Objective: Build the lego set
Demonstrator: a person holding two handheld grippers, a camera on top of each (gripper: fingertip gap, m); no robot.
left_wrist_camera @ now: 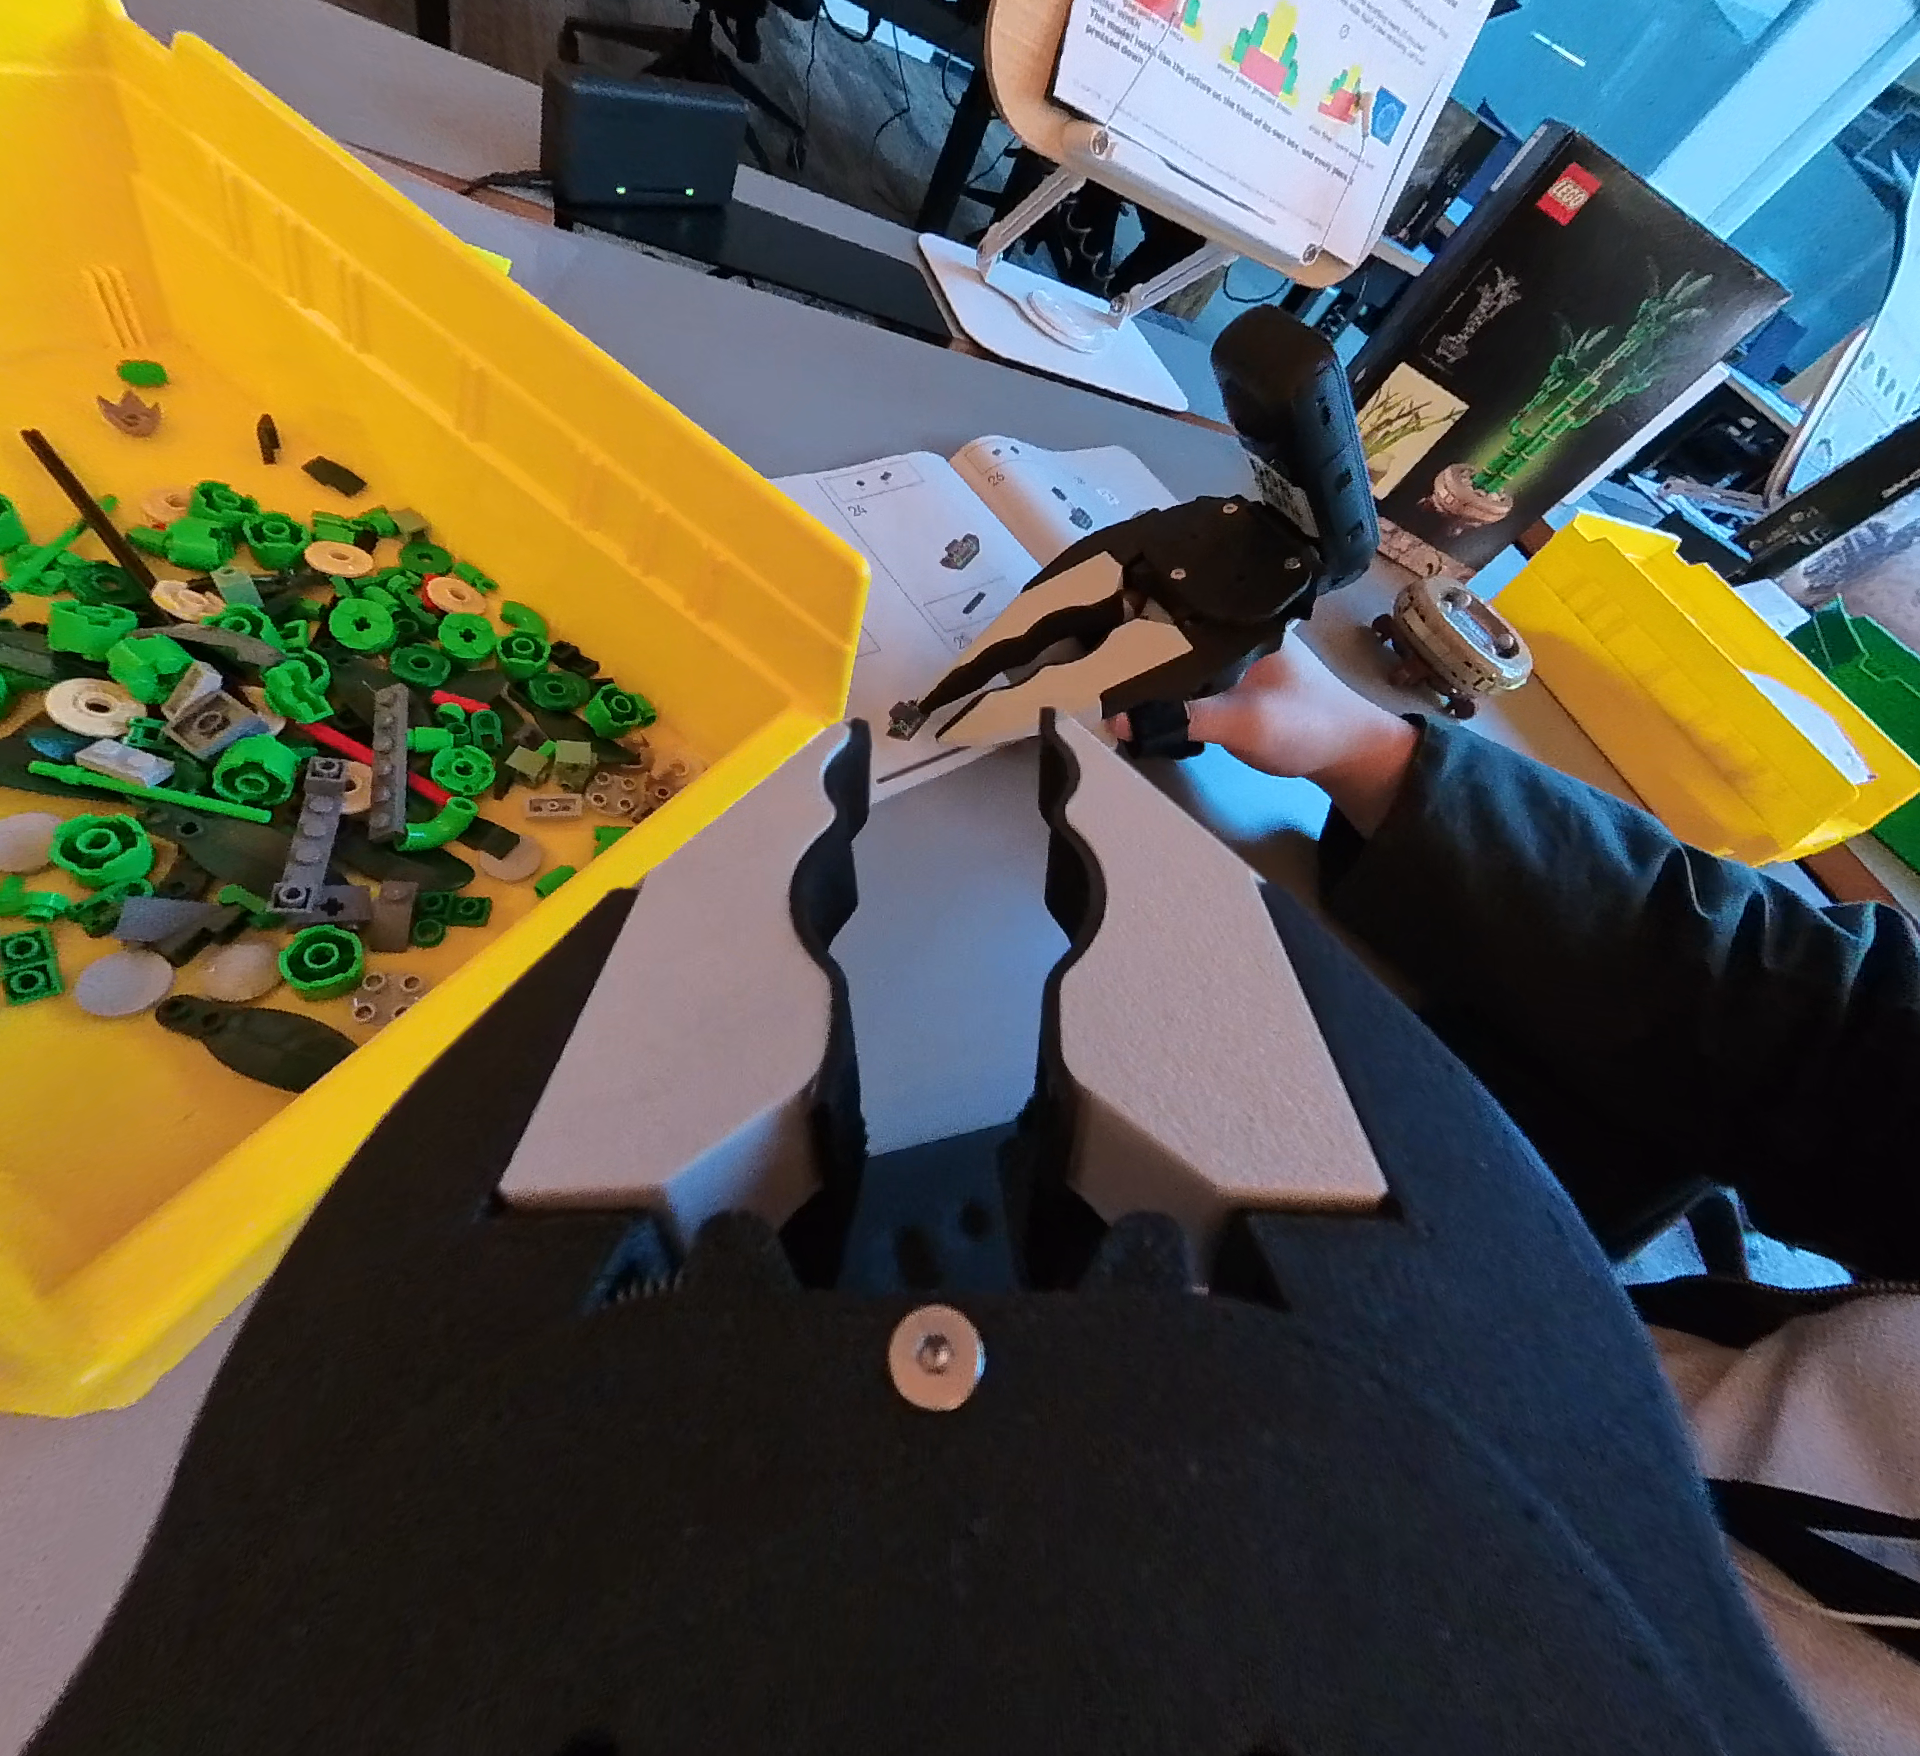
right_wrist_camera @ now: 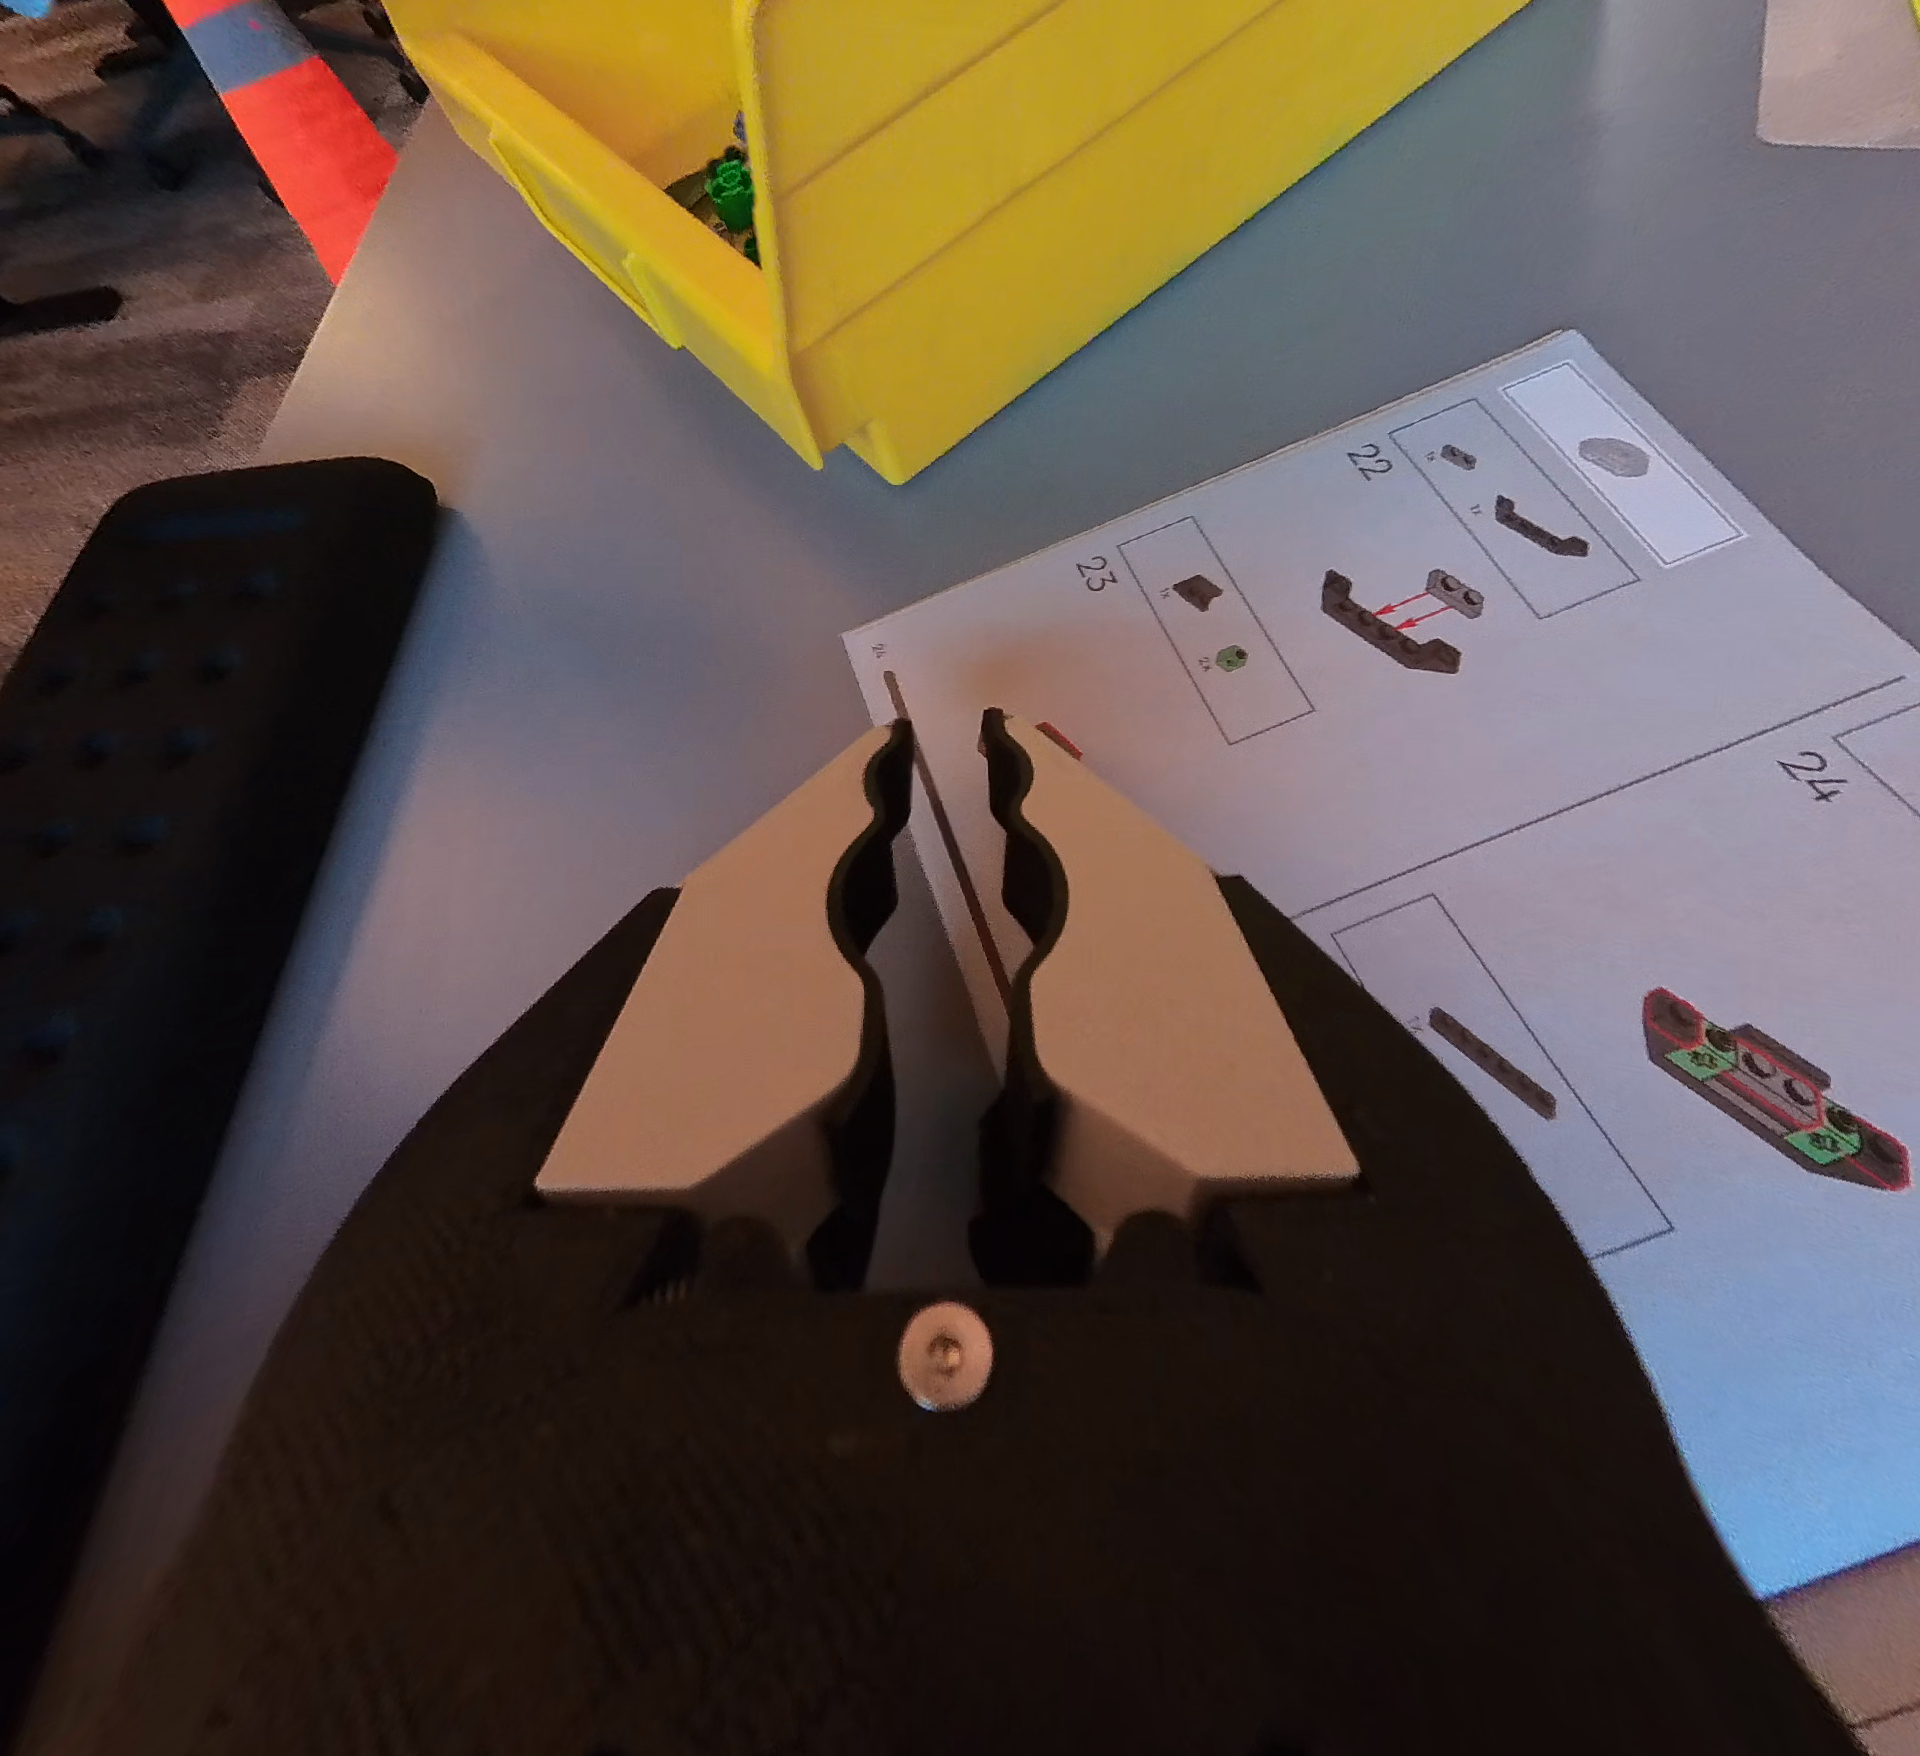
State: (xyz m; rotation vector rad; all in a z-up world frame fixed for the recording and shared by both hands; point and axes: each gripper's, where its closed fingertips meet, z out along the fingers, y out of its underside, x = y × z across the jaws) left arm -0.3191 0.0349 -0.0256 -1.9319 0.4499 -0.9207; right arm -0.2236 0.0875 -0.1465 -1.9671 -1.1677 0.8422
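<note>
A big yellow bin (left_wrist_camera: 644, 459) on the left holds several loose Lego pieces (left_wrist_camera: 260, 667), mostly green, grey and dark. It also shows in the right wrist view (right_wrist_camera: 1039, 148). My left gripper (left_wrist_camera: 951, 740) is open and empty, over the grey table beside the bin's near corner. My right gripper (left_wrist_camera: 925, 719) rests its tips on the open instruction booklet (left_wrist_camera: 935, 522), with a small dark piece (left_wrist_camera: 902, 719) at the tips. In the right wrist view my right gripper (right_wrist_camera: 945, 724) has its jaws narrowly apart over the booklet's (right_wrist_camera: 1455, 771) corner, with only paper showing between them.
A person's hand and dark sleeve (left_wrist_camera: 1558, 927) hold the right gripper. A round partly built model (left_wrist_camera: 1455, 636), a second yellow bin (left_wrist_camera: 1683, 698) and the set's box (left_wrist_camera: 1558, 356) stand at the right. A sheet on a stand (left_wrist_camera: 1247, 44) is behind. A black flat device (right_wrist_camera: 156, 771) lies left. The left gripper's tips are roughly 15 centimeters from the right gripper's. Left tips and right tips are each some 15 centimeters from the black flat device (right_wrist_camera: 156, 771).
</note>
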